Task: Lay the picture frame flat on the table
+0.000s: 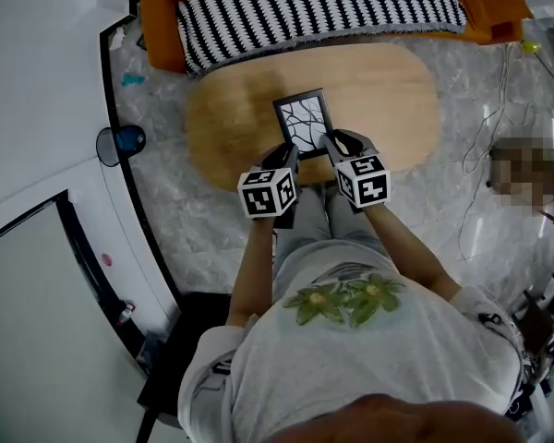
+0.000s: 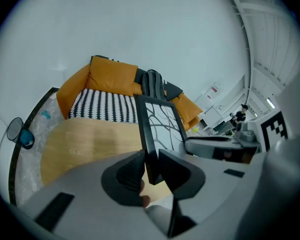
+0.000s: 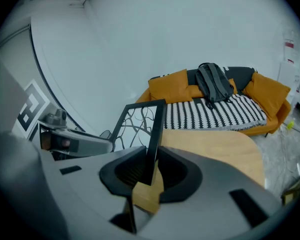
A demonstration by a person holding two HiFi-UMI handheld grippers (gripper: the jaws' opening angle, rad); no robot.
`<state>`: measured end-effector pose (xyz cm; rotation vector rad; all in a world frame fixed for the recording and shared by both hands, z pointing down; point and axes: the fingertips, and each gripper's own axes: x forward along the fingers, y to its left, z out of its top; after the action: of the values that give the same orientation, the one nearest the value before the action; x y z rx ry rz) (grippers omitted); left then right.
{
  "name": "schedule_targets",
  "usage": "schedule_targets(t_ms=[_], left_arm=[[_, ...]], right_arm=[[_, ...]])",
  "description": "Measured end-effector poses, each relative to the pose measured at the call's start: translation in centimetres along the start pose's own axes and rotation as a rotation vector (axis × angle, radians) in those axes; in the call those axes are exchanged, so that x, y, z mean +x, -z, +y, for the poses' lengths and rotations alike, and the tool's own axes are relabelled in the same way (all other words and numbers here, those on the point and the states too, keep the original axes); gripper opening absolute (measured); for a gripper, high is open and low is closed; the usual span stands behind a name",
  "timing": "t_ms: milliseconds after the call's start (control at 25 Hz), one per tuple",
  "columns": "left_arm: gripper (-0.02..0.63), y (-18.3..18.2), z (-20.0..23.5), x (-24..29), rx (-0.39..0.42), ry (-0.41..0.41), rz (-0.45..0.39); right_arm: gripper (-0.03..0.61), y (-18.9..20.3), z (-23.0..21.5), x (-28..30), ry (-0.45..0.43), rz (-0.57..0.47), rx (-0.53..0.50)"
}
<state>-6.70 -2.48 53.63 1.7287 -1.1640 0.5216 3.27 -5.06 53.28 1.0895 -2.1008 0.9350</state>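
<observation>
A: How does the picture frame (image 1: pixel 305 121) lie over the bench (image 1: pixel 231 109)?

B: It sits above the middle of the oval wooden top, closer to the person's edge than to the sofa (image 1: pixel 162 26). Its long axis runs straight away from the person toward the sofa, and its picture side faces up.

A: And the tongs?

B: There is one on each long rail, at the near end. The left tongs (image 2: pixel 151 166) pinch the left rail and the right tongs (image 3: pixel 151 166) pinch the right rail. In both, the pads press on the black moulding.

A: Is either hand nearer?

B: No, they look level with each other, side by side. The frame reaches out ahead of both.

A: So what does the next move turn on?

B: Probably the far end. It appears tipped higher than the gripped end, so it would have to sink toward the sofa side until the back meets the wood. Whether the near edge touches the bench cannot be told.
</observation>
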Motion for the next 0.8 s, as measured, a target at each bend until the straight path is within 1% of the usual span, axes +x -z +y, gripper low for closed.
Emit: schedule_targets(t_ms=[800], left_arm=[[0.098, 3.4, 2.1, 4.2, -0.039, -0.003, -0.009]], right_arm=[[0.083, 3.9, -2.1, 3.9, -0.012, 0.045, -0.021]])
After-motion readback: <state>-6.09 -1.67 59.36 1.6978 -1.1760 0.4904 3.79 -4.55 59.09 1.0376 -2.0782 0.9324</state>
